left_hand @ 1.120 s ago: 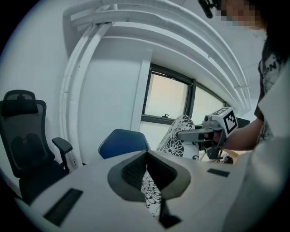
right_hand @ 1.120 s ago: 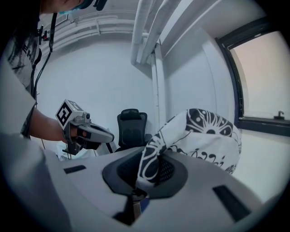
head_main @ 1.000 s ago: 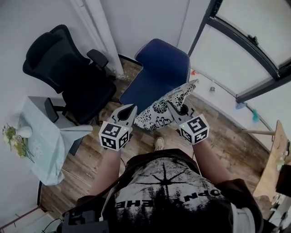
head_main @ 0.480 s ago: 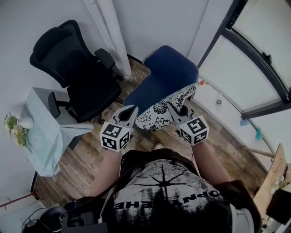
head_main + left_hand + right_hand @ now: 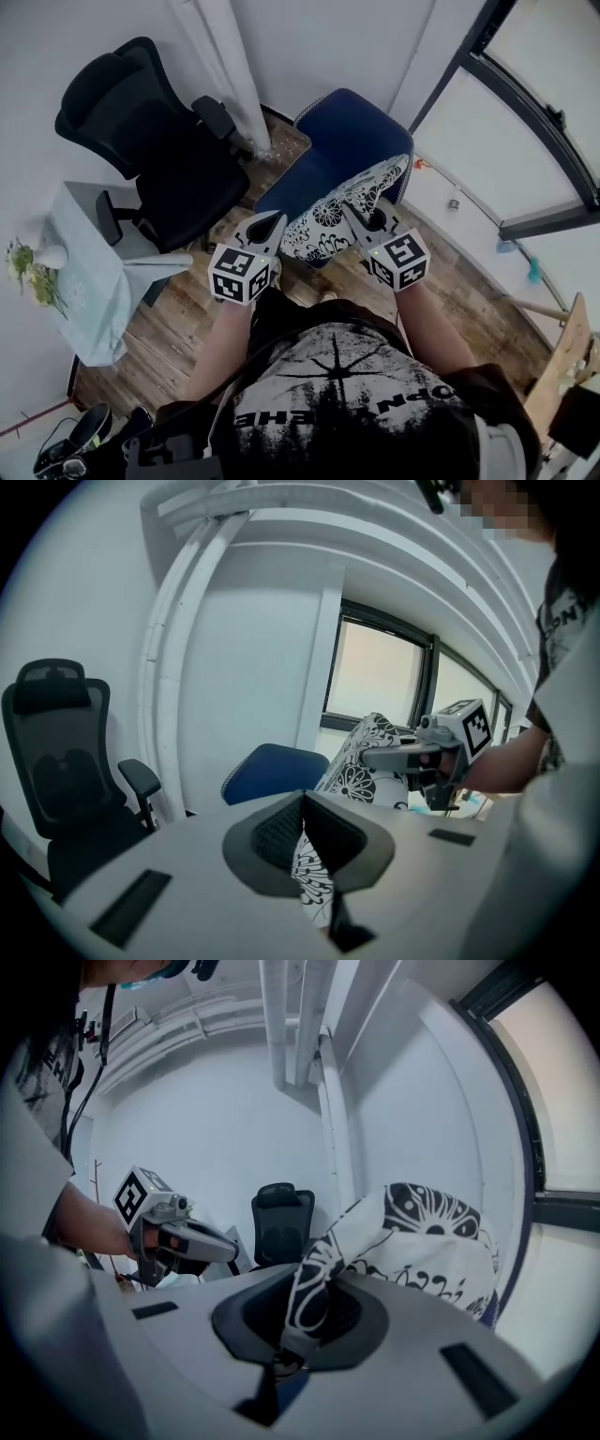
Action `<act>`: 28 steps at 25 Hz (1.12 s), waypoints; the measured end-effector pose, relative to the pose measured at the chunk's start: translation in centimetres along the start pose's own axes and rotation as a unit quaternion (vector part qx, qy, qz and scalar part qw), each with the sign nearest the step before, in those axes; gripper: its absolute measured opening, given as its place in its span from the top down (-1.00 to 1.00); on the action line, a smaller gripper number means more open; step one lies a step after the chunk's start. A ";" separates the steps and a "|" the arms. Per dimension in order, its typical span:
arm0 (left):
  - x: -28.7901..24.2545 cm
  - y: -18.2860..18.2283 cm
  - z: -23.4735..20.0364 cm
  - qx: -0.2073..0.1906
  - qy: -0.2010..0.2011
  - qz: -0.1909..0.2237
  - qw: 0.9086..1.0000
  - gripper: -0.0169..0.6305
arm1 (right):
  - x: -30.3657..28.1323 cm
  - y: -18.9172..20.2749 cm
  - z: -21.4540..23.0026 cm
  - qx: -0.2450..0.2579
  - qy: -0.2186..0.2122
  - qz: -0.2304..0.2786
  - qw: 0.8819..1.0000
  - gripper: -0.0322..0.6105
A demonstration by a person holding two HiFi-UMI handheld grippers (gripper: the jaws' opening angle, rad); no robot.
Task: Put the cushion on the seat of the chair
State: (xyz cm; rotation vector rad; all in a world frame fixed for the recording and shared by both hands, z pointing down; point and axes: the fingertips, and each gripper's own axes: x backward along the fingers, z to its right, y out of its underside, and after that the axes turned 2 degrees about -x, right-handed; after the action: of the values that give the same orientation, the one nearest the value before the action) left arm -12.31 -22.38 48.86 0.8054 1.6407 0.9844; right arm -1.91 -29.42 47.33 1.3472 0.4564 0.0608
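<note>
A white cushion (image 5: 342, 208) with a black flower print hangs in the air over the front edge of the blue chair (image 5: 328, 159). My left gripper (image 5: 273, 224) is shut on its near left corner, and its fabric (image 5: 309, 874) shows pinched between the jaws. At the cushion's right edge my right gripper (image 5: 353, 212) is shut on a fold (image 5: 314, 1283), with the rest of the cushion (image 5: 436, 1232) bulging beyond it. The blue chair's seat (image 5: 267, 771) lies just past the cushion.
A black office chair (image 5: 150, 141) stands left of the blue one, beside a white pipe (image 5: 230, 66). A small table with a pale cloth (image 5: 89, 281) and a flower vase (image 5: 42, 262) sits at the left. Windows (image 5: 525, 122) line the right wall over wooden floor (image 5: 469, 281).
Both grippers have carried the cushion forward, from short of the blue chair to over its front edge. The grips have not altered.
</note>
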 end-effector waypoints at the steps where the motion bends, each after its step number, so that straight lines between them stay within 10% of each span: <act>1: -0.2 0.1 -0.3 0.000 0.005 -0.002 1.000 0.90 | -0.3 0.2 -0.1 -0.002 0.003 -0.003 1.000 0.81; 28: -7.7 -1.4 -14.5 0.002 0.173 -0.049 0.984 0.90 | -14.8 2.8 2.1 -0.019 0.105 -0.089 0.990 0.81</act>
State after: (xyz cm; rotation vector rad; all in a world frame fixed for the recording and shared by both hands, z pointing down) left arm -24.39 -32.82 52.98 0.5700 1.9594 1.0947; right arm -14.07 -35.14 54.46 1.2632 0.7494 0.0636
